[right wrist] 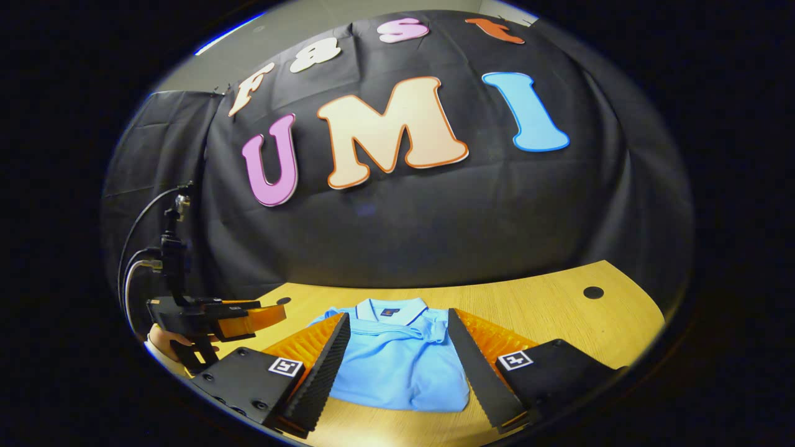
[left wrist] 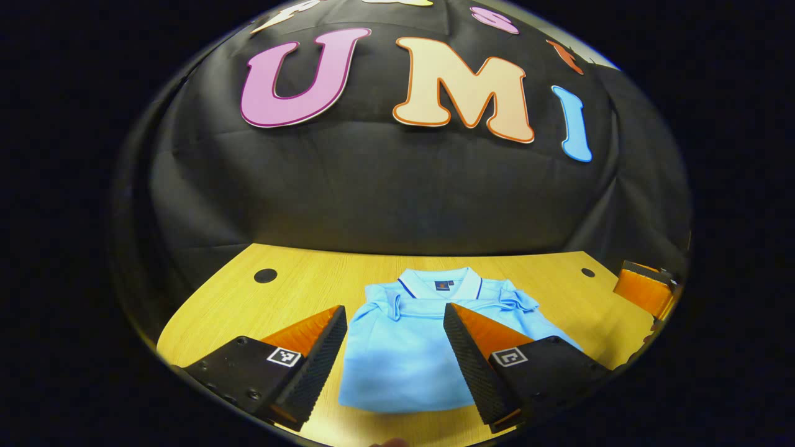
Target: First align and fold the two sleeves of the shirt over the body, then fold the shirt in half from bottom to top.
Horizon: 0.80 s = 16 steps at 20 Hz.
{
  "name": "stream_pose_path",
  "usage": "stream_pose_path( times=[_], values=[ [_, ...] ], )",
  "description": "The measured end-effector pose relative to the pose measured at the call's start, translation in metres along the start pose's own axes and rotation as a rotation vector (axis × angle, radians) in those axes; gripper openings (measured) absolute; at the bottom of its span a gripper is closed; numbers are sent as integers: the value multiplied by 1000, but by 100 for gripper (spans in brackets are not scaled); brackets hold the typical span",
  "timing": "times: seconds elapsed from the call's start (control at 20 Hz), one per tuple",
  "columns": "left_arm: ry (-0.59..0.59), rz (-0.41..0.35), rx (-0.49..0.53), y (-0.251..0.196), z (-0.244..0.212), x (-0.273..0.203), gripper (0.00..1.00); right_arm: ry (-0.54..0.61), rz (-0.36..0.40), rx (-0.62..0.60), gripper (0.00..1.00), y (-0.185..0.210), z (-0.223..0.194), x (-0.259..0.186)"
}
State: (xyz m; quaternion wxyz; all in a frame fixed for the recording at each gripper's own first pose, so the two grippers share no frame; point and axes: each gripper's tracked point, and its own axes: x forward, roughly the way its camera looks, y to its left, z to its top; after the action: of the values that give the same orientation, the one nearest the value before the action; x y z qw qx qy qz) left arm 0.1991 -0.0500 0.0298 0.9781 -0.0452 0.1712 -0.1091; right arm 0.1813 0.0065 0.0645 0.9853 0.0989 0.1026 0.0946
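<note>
Item one: a light blue shirt (left wrist: 404,347), which we find folded into a compact rectangle on the wooden tabletop (left wrist: 298,292), collar at the far end toward the black cloth wall, sleeves tucked over the body. No containers are on the tabletop.

Item two: the left gripper (left wrist: 395,363), jaws spread wide and holding nothing, raised over the shirt's near half.

Item three: the right gripper (right wrist: 397,372), jaws likewise apart and empty, above the shirt.

Item four: two dark round holes (left wrist: 265,275) in the tabletop's far corners.

Obscured: each gripper's fingers cover the shirt's side edges; we cannot make out how the layers lie beneath.
</note>
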Motion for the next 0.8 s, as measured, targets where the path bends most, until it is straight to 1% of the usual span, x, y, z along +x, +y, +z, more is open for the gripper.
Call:
stream_pose_path(
  times=[0.05, 0.15, 0.2, 0.3, 0.45, 0.6, 0.8],
  values=[
    [-12, -15, -13, -3, 0, -14, 95, -15, 1, -12, 98, 1, -1, -15],
    [-35, -45, -14, -11, -3, -38, 95, -43, -10, -73, 98, 1, -5, -41],
    [-40, -58, -1, -13, -6, -51, 95, -49, -21, -111, 98, -1, -9, -52],
    [-71, -69, 37, -16, -9, -73, 95, -56, -50, -133, 98, -7, -23, -75],
    [-85, -83, 77, -22, -24, -105, 95, -47, -65, -81, 98, -9, -41, -99],
    [-67, -88, 69, -24, -45, -128, 95, -40, -110, -49, 98, -22, -52, -116],
    [-53, -59, 54, -17, -64, -147, 95, -60, -116, -10, 98, -25, -56, -131]
  ],
)
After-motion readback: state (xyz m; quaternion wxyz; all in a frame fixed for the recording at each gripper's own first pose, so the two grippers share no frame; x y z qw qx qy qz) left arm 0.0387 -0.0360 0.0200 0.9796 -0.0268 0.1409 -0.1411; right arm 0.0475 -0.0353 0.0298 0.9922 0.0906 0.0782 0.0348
